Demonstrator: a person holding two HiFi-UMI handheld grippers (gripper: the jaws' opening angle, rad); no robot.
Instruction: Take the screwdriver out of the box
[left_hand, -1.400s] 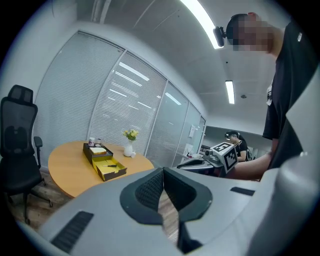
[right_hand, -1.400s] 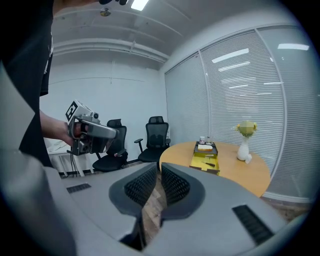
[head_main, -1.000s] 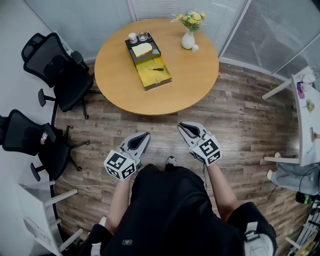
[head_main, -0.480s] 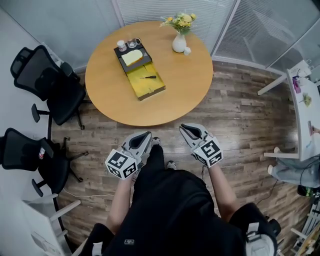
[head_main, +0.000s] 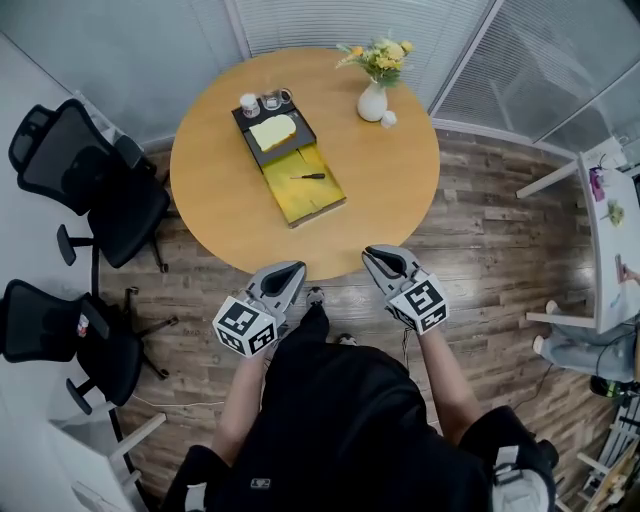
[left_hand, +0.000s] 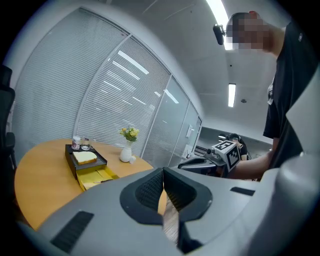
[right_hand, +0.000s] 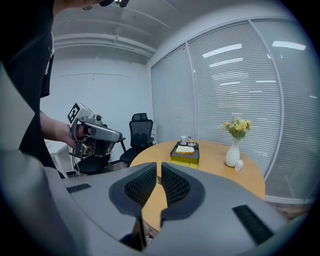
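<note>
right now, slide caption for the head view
Person with left gripper and right gripper faces round table; screwdriver lies in yellow box.

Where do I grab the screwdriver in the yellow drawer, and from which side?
Probably grip the screwdriver mid-length from above, jaws across its length: it lies flat across the open yellow drawer, whose walls would hinder a sideways approach. Handle end too small to tell.

Tallied: one round table (head_main: 215, 195), two black office chairs (head_main: 100, 185) (head_main: 55, 330), one vase of flowers (head_main: 373, 98). Also noted were one box (head_main: 300, 205), one screwdriver (head_main: 308, 176), two small cups (head_main: 249, 104) (head_main: 272, 99) and one yellow slab (head_main: 272, 131). Grippers numbered two: left gripper (head_main: 294, 269), right gripper (head_main: 369, 253).
</note>
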